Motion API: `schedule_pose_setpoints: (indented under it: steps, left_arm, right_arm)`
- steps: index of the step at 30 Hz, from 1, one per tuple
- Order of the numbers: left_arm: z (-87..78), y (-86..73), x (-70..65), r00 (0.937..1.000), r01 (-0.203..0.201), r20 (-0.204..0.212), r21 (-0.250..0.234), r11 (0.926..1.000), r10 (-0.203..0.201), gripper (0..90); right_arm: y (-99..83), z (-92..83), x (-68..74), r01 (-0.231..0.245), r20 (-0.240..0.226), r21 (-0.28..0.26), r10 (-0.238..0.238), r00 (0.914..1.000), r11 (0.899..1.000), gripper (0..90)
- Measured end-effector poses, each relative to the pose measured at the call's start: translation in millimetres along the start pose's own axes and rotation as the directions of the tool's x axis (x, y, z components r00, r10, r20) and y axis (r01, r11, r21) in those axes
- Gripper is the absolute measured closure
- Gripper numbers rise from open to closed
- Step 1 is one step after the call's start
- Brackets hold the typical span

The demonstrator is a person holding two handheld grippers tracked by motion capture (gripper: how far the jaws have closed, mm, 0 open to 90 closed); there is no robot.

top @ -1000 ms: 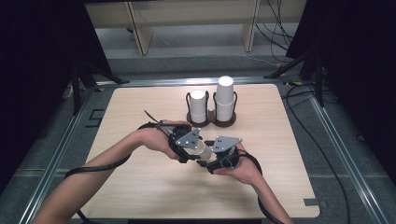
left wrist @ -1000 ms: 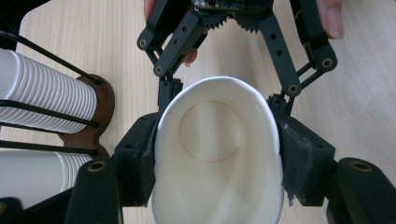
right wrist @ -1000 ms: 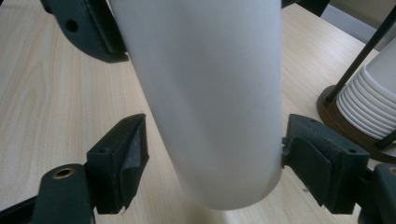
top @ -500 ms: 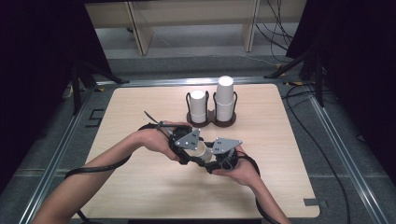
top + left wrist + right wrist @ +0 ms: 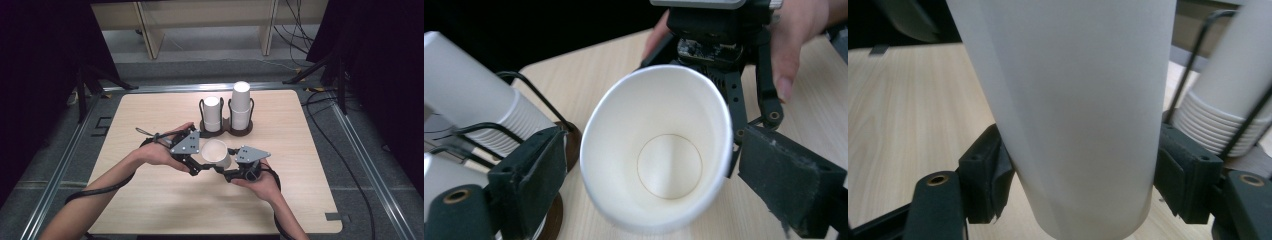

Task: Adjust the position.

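A white paper cup [image 5: 216,152] lies on its side above the table's middle, held between both hands. In the right gripper view my right gripper [image 5: 1080,185] is shut on the cup [image 5: 1073,100], with both pads pressed against its wall after just closing on it. In the left gripper view my left gripper [image 5: 649,175] faces the cup's open mouth [image 5: 659,150]. Its jaws have just been opening and stand slightly apart from the rim on either side. From above, the left gripper [image 5: 204,159] and right gripper [image 5: 227,166] meet at the cup.
A dark wire holder [image 5: 226,131] stands at the table's back middle with two stacks of white cups, a short one [image 5: 212,112] and a taller one [image 5: 240,102]. The wooden table [image 5: 150,200] has bare room on both sides and in front.
The left gripper's jaws have come off the cup. The right gripper's jaws have closed on the cup. Both hands have stayed in place.
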State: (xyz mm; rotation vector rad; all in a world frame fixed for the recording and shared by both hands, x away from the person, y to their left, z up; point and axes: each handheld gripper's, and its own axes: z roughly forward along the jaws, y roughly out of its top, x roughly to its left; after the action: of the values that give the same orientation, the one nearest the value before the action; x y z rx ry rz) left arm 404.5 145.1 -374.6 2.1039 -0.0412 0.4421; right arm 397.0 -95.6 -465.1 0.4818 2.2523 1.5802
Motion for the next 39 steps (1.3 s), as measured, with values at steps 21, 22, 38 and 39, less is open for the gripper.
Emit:
schedule_pose_setpoints:
  steps: [21, 22, 38, 39]
  left_arm:
    - [-18.9, -119.2, -63.3, 0.7670, 0.358, -0.426, -0.336, 0.8710, -0.480, 8.5]
    - [-20.1, -120.6, -63.8, 0.7590, 0.368, -0.427, -0.341, 0.8651, -0.491, 8.3]
    - [-22.7, -132.6, -67.7, 0.7160, 0.406, -0.403, -0.425, 0.8092, -0.570, 7.5]
    - [-23.4, -133.1, -68.1, 0.7161, 0.406, -0.403, -0.424, 0.8096, -0.570, 7.5]
  right_arm:
    - [-18.7, -25.5, -9.9, -0.214, 0.092, -0.149, 0.229, 0.9692, 0.965, 30.7]
    - [-19.1, -25.9, -10.7, -0.208, 0.094, -0.153, 0.224, 0.9701, 0.966, 30.8]
    - [-21.8, -25.1, -6.9, -0.227, 0.092, -0.154, 0.243, 0.9656, 0.962, 30.7]
    - [-21.6, -23.2, -8.8, -0.199, 0.090, -0.166, 0.216, 0.9723, 0.966, 30.7]
